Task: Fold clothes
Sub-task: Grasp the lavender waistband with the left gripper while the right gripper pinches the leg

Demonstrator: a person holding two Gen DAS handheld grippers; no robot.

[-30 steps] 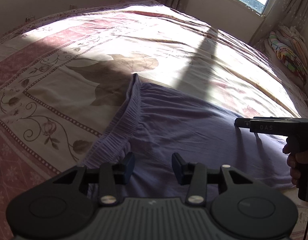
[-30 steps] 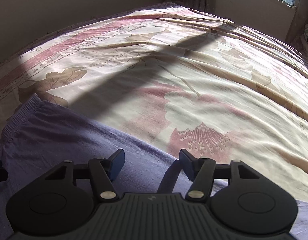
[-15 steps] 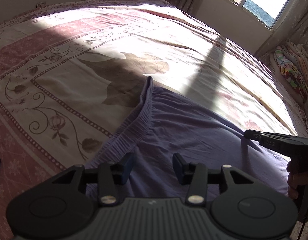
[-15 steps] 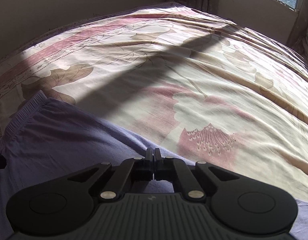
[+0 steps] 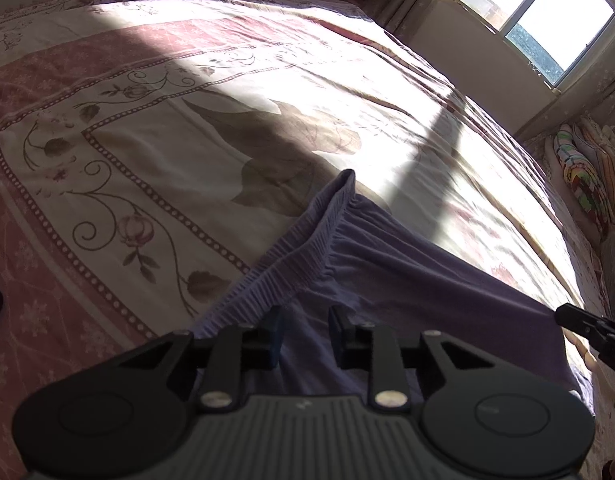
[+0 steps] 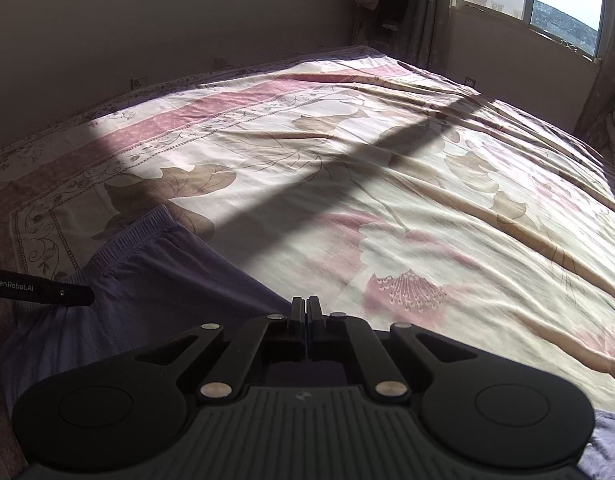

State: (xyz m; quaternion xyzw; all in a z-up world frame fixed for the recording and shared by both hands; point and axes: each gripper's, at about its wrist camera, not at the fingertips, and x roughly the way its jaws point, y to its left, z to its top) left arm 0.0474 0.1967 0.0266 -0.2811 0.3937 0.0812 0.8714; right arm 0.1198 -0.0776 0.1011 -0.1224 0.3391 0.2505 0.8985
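**A:** On a sunlit bed [image 5: 155, 128], a pair of purple shorts [image 5: 387, 288] lies flat near the close edge, the gathered waistband [image 5: 307, 248] running away from the lens. Which step is this?

**B:** The opening grab, I'd judge. Both tools are taking hold of the near side so that the cloth can be carried over itself for a first fold.

**A:** And the right gripper [image 6: 306, 312]?

**B:** Its jaws are pressed fully together. In the left view its tip [image 5: 563, 316] meets the right-hand edge of the shorts, and the cloth there looks drawn taut toward it, so it most likely has the fabric pinched; its own camera cannot show the cloth between the pads.

**A:** The left gripper [image 5: 305, 334]?

**B:** Narrowing at this moment, with a modest gap left. The blue-padded fingers [image 5: 273, 336] straddle the purple cloth just below the waistband, and fabric sits between them, but the pads are not visibly clamped on it yet.

**A:** So what does the next move call for?

**B:** The left closing firmly on the cloth, then both hands lifting together and level, keeping the edge stretched between them. A lopsided lift would probably drag the shorts askew across the bedspread.
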